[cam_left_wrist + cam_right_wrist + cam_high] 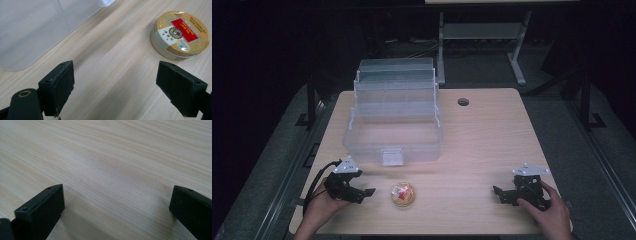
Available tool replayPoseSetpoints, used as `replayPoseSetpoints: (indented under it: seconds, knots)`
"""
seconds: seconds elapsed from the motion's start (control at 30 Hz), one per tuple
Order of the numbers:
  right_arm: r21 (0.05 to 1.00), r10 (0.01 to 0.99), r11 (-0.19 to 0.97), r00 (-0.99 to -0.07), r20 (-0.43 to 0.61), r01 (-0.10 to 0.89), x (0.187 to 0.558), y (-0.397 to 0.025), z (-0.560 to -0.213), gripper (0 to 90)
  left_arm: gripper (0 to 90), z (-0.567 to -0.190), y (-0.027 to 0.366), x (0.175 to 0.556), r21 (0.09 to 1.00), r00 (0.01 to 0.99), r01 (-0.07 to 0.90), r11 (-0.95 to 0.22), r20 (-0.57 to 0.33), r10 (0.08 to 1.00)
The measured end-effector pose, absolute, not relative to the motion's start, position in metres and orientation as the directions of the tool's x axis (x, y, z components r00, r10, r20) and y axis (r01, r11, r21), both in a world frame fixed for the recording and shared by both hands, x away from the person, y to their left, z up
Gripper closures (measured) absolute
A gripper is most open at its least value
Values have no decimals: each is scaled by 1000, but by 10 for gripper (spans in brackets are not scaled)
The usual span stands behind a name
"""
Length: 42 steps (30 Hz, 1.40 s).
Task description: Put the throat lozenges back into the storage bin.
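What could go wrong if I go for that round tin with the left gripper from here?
1. The round tin lies flat and low on the table, ahead of the open left gripper and off to one jaw's side; closing without recentring might just nudge it away.
2. Its smooth, curved metal wall may slip from the flat pads.
3. The clear plastic box stands close beside the left gripper; a wide swing could bump it.

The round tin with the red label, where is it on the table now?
In the high view the round tin lies on the table's near edge, left of centre, just right of the open left gripper and in front of the clear plastic box, touching neither.
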State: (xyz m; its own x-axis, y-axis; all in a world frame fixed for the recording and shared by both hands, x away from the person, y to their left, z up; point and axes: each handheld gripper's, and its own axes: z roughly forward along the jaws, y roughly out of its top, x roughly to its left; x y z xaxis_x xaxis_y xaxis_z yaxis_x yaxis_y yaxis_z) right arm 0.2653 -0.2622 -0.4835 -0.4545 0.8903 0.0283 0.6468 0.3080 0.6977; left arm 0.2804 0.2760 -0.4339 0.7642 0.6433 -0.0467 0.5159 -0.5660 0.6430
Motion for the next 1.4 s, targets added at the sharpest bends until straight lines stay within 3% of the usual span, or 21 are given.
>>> replayPoseSetpoints:
  seconds: [1.4]
  knots:
    - [698,890,308,-455,28,647,265,-262,-483,0,145,-421,225,289,622,845,448,-642,-60,532]
